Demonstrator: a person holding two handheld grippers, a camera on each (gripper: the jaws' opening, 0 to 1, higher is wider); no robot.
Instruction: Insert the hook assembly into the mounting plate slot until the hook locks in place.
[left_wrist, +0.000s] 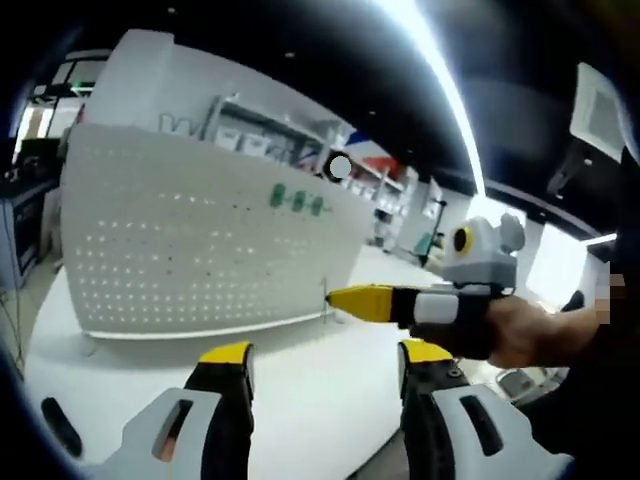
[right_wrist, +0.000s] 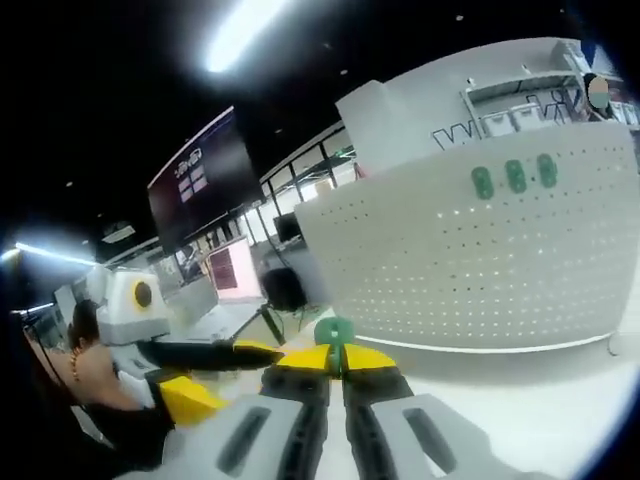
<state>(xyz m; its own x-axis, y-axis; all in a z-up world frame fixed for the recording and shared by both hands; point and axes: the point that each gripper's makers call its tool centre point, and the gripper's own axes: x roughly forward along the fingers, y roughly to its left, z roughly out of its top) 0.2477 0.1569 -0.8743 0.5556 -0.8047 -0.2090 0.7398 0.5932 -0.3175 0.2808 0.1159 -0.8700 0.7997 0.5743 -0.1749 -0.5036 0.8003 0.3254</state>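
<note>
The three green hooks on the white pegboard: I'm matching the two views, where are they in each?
Left gripper view: three green hooks upper centre, near the pegboard's top edge.
Right gripper view: upper right, again near its top edge.
Shared landmark: the white pegboard; the green hook held in the right tool is separate.

Ceiling light strip (left_wrist: 440, 80) is blowing out white in both views. Tabletop (left_wrist: 300, 390) is glaring bright. Fisheye is bending the pegboard (right_wrist: 480, 260); edges are smearing, dark ceiling is losing detail.
</note>
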